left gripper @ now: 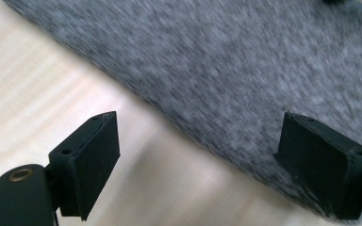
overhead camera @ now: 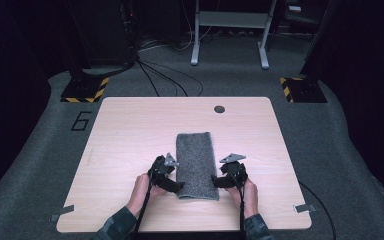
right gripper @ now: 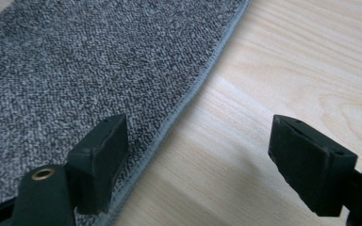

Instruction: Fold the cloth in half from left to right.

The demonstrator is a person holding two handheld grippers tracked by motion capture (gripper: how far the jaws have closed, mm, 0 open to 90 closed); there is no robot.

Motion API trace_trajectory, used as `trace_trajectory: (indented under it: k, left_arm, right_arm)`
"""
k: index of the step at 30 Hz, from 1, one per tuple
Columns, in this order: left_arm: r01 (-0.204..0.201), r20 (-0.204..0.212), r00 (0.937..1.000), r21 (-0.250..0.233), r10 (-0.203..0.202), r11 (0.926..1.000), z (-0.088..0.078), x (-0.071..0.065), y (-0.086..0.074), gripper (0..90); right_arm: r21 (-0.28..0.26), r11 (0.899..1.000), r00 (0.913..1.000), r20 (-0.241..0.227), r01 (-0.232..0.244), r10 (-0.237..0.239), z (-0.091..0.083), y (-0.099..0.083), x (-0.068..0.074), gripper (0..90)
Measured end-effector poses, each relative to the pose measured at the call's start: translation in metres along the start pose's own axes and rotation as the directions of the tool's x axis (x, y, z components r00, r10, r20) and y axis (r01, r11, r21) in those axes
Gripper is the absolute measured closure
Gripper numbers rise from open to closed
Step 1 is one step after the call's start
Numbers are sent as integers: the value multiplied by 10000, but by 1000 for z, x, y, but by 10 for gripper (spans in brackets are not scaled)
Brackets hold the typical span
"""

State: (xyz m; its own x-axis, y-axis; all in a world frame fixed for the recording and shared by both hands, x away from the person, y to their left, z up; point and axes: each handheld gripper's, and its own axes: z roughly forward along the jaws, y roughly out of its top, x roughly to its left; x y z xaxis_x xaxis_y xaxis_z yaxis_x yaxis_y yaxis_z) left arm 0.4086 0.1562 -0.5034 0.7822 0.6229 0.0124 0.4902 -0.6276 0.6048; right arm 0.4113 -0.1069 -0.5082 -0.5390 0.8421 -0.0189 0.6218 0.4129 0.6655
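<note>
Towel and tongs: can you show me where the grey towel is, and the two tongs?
Grey towel (overhead camera: 196, 162), high view, middle of the cloth.
Left tongs (overhead camera: 176, 187), high view, tips at the towel's left edge.
Right tongs (overhead camera: 215, 180), high view, tips at the towel's right edge.

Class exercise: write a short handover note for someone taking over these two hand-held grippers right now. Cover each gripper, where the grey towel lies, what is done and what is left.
Left hand-held gripper: jaws open, at the near left corner of the grey towel, one jaw over the cloth, one over the table. Nothing gripped.
Right hand-held gripper: jaws open, straddling the towel's near right hemmed edge. Nothing gripped.
Towel: lies flat as a narrow strip, lengthwise at the table's middle.
Done: both grippers are placed at the near corners.
Left: probably close on both corners, then lift or fold.
</note>
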Motion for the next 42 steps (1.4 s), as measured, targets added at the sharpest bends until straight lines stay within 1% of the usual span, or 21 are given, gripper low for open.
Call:
trace_trajectory:
  k: [1,4,5,7,8,10,12,15,16,17,18,21,24,26,28,32,34,37,40,41,42]
  left_arm:
    - [-35,68,10000,28,35,10000,1,-2,-2,132]
    - [-260,-88,9996,193,262,9995,2,-6,-6,132]
    - [-256,-161,9995,216,259,9994,3,-6,-7,131]
    - [-214,-73,9997,119,215,9997,3,-5,-9,130]
    - [-200,-148,9997,110,202,9997,3,-5,-10,129]
    - [-162,-43,9999,105,163,9998,2,-4,-12,130]
    - [-103,-89,9999,9,103,9999,2,-5,-14,130]
    - [-111,-102,9999,-79,110,9999,1,-6,-17,130]
    - [-103,-1,9999,-32,103,9999,0,-6,-18,130]
    - [-66,-98,9999,-66,66,10000,-1,-6,-19,130]
    - [-42,-33,10000,-102,42,9999,-1,-6,-21,130]
    - [-30,-108,9999,-35,29,10000,-6,-9,-26,130]
    - [-16,105,9999,-137,18,9999,-8,-7,-31,130]
    - [94,159,9998,-208,-91,9997,-9,-6,-33,127]
    - [182,218,9996,-188,-178,9997,-10,-3,-33,107]
    - [347,177,9993,-334,-341,9988,-14,7,-29,71]
    - [424,65,9991,-393,-422,9983,-17,13,-26,55]
    - [536,-14,9986,-472,-537,9974,-19,25,-19,44]
    - [697,-125,9974,-544,-705,9961,-19,35,-11,2]
    - [680,-266,9972,-609,-697,9958,-19,39,-9,2]
    - [767,-213,9967,-653,-783,9949,-19,43,-6,2]
  right_arm:
    - [14,10000,10000,-29,-23,23,0,0,0,201]
    - [49,10000,10000,47,-29,29,2,-1,2,206]
    - [48,10000,9999,102,30,-31,3,-1,2,209]
    - [140,9999,9999,106,51,-52,4,-2,4,208]
    - [152,9998,9999,87,105,-106,4,-2,4,207]
    - [165,9999,10000,55,52,-53,4,-4,4,207]
    - [128,9999,10000,-6,-69,69,4,-6,5,208]
    - [19,10000,10000,2,-67,67,3,-9,7,211]
    - [2,10000,10000,-60,-30,30,2,-10,8,211]
    - [-19,10000,10000,-58,-77,76,2,-11,9,211]
    - [-40,10000,10000,-93,-23,23,2,-11,9,211]
    - [-96,9999,9994,-327,-70,67,1,-14,13,209]
    - [-111,9999,9990,-446,1,-6,1,-15,15,184]
    - [-116,9999,9984,-553,91,-97,2,-15,14,165]
    - [-49,9998,9971,-735,183,-186,2,-13,12,151]
    - [-245,9997,9954,-956,32,-55,0,-9,7,145]
    - [-336,9994,9952,-979,-48,15,-1,-3,3,141]
    - [-391,9992,9946,-1036,55,-95,0,6,-4,135]
    - [-353,9994,9901,-1402,-29,-21,2,17,-11,136]
    - [-372,9993,9897,-1433,-34,-20,2,21,-12,136]
    - [-353,9993,9894,-1454,-100,47,3,25,-13,134]
